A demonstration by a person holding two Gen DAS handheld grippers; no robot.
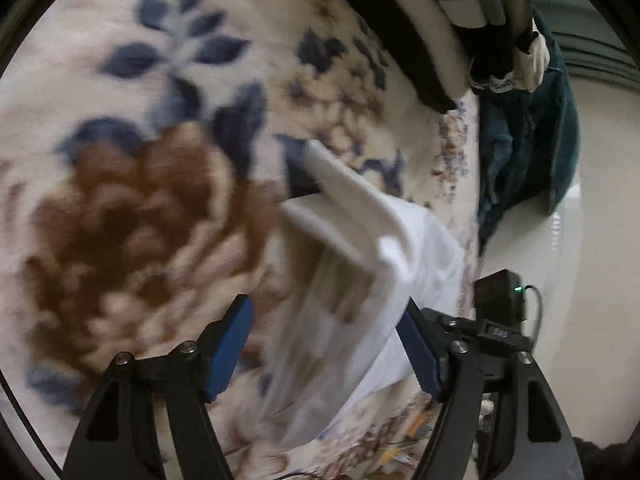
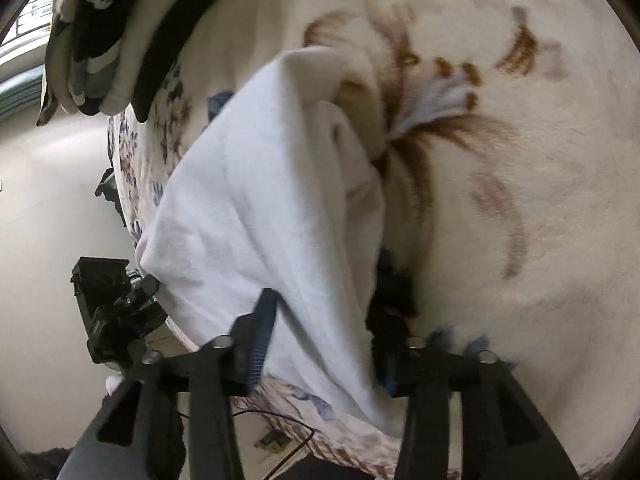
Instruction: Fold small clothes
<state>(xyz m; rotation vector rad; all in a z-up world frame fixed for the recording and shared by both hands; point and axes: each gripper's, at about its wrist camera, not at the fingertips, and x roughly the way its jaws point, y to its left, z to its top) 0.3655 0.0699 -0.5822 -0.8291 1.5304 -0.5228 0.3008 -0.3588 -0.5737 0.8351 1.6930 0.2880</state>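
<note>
lying on a floral blanket [image 1: 120, 92] near its edge, a small white garment [image 2: 248, 200] sits loosely bunched. the left gripper [image 1: 326, 354] has its blue pads spread apart, the blurred cloth between them unpinched. the right gripper [image 2: 320, 344] is also parted, the garment's hem between its fingers. folded clothes [image 2: 100, 36] rest farther off.

Soft, matt white cotton-like garment [image 2: 256, 200]; fluffy, plush floral fleece blanket [image 1: 120, 184]; matt black plastic gripper arms with blue ribbed rubbery pads [image 1: 230, 350]; smooth pale floor [image 2: 52, 184].
</note>
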